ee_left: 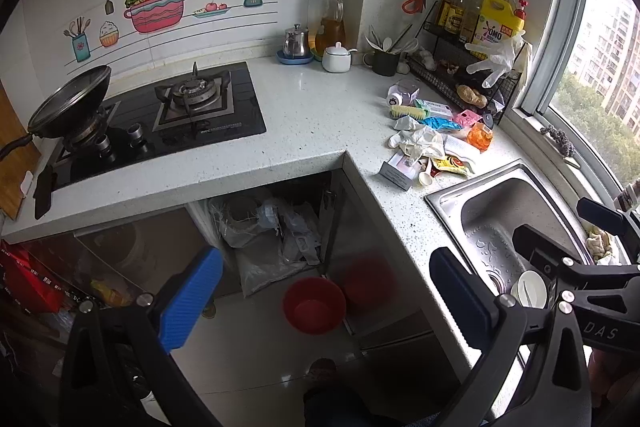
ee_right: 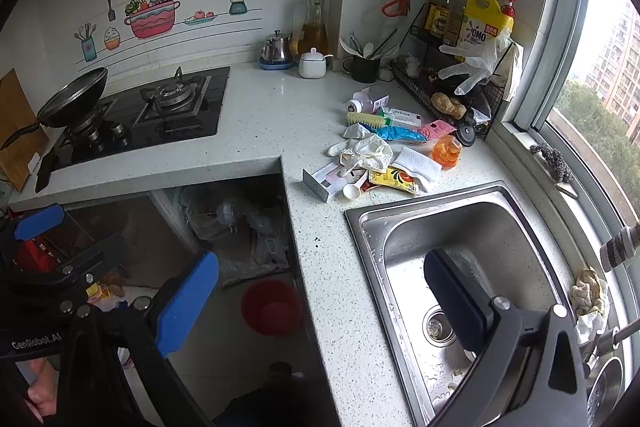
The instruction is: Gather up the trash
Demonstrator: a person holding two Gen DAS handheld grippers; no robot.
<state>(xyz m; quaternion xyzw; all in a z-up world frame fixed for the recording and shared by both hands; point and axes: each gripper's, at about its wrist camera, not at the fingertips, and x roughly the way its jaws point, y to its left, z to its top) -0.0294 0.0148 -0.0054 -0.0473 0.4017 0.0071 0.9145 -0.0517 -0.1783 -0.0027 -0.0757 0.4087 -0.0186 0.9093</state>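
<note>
A heap of trash lies on the speckled counter [ee_right: 280, 115] beside the sink: crumpled white gloves [ee_right: 364, 151] [ee_left: 418, 143], a small box [ee_right: 324, 181], a white spoon [ee_right: 354, 189], a yellow sachet [ee_right: 394, 179], a blue wrapper [ee_right: 396, 135] and an orange container [ee_right: 446, 151]. My left gripper [ee_left: 326, 297] hangs open above the floor in front of the counter corner, well short of the heap. My right gripper [ee_right: 320, 303] is open too, with one finger over the sink and nothing between its fingers. A plastic bag of waste [ee_left: 272, 231] sits under the counter.
The steel sink [ee_right: 500, 211] lies at the right, with a rag [ee_right: 588, 291] on its rim. A gas hob [ee_left: 192, 103] with a pan [ee_left: 70, 103] is at the left. A wire rack [ee_left: 452, 75] holds bottles by the window. A red basin [ee_left: 314, 305] stands on the floor.
</note>
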